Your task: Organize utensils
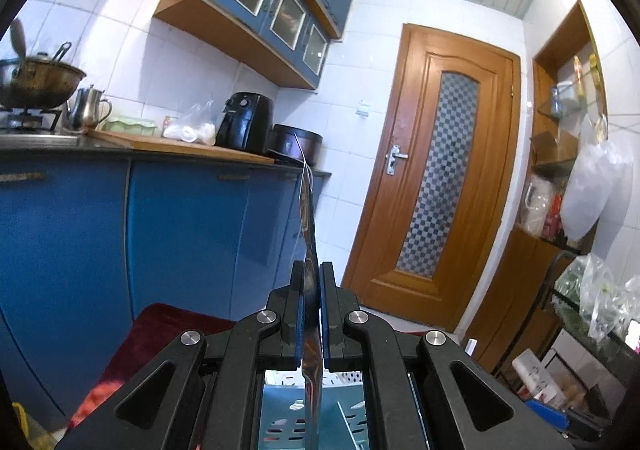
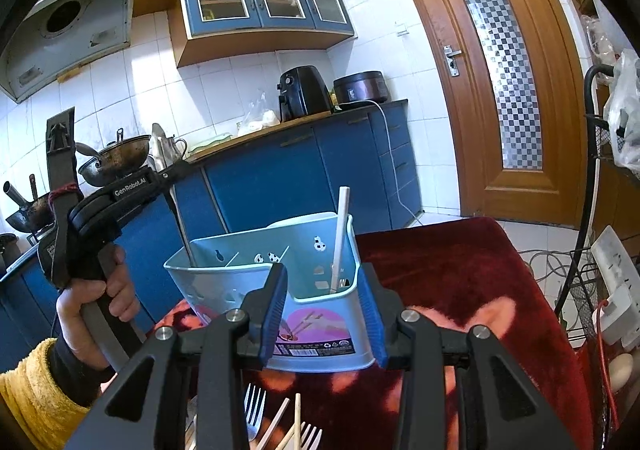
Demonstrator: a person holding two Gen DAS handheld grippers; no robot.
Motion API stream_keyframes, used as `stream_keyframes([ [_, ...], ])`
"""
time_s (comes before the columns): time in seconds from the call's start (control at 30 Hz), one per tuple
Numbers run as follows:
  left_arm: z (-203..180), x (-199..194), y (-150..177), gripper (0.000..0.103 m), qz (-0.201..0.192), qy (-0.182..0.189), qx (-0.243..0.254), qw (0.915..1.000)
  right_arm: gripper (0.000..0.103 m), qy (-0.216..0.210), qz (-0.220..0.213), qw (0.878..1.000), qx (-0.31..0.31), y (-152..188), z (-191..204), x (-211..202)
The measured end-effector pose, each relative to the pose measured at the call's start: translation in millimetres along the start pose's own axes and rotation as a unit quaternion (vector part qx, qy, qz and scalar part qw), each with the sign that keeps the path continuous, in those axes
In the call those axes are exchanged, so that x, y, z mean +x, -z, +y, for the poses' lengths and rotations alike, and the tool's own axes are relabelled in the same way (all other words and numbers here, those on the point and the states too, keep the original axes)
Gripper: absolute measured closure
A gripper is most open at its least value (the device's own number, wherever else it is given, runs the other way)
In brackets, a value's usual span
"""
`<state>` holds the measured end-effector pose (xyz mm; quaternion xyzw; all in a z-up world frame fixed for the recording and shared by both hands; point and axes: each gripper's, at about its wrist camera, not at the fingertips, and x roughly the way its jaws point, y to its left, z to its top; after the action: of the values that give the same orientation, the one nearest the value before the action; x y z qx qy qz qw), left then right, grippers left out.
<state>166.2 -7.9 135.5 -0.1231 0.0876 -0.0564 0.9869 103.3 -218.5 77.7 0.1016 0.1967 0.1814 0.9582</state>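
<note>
My left gripper (image 1: 314,270) is shut on a thin metal utensil (image 1: 309,210), seen edge-on and standing upright between the pads. In the right wrist view, a hand holds that gripper (image 2: 168,174) at the left. The utensil's (image 2: 180,218) lower end reaches down into the left part of the light-blue utensil holder (image 2: 224,254). My right gripper (image 2: 322,290) has its pads against the holder's right compartment, one on each side. A white stick (image 2: 340,238) stands in that compartment. Forks (image 2: 254,406) and pale chopsticks (image 2: 297,422) lie on the red cloth below my right gripper.
The holder stands on a table with a dark red cloth (image 2: 460,274). Blue cabinets (image 1: 180,218) and a counter with an air fryer (image 1: 244,122) lie behind, and a wooden door (image 1: 432,178) is to the right. A wire rack (image 2: 592,186) with bags and a power strip (image 2: 612,262) is at the right.
</note>
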Motion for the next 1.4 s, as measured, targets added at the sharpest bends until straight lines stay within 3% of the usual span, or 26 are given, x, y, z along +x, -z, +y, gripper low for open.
stream_keyframes([
  [0.23, -6, -1, 9, 0.097, -0.018, -0.019, 0.027, 0.9993, 0.063, -0.001, 0.006, 1.0, 0.0, 2, 0, 2],
  [0.4, 0, 5, 20, 0.097, 0.019, -0.02, 0.03, 0.9992, 0.06, -0.002, 0.008, 1.0, 0.003, 2, -1, -1],
  [0.5, 5, 6, 22, 0.087, 0.041, -0.016, 0.025, 0.9987, 0.059, -0.002, 0.009, 1.0, 0.004, 2, -1, -4],
  [0.57, 7, 3, 23, 0.07, 0.051, -0.014, 0.024, 0.9983, 0.059, -0.001, 0.011, 1.0, 0.006, 3, 0, -5],
  [0.63, 9, -2, 23, 0.065, 0.055, -0.013, 0.027, 0.9981, 0.058, -0.002, 0.014, 1.0, 0.008, 4, 1, -8],
  [1.03, 14, -50, 22, 0.064, 0.096, -0.006, 0.041, 0.9945, 0.053, -0.001, 0.032, 0.999, 0.013, 13, 10, -30],
  [1.4, 19, -93, 39, 0.064, 0.153, 0.009, 0.044, 0.9872, 0.051, 0.006, 0.08, 0.997, 0.006, 30, 22, -45],
])
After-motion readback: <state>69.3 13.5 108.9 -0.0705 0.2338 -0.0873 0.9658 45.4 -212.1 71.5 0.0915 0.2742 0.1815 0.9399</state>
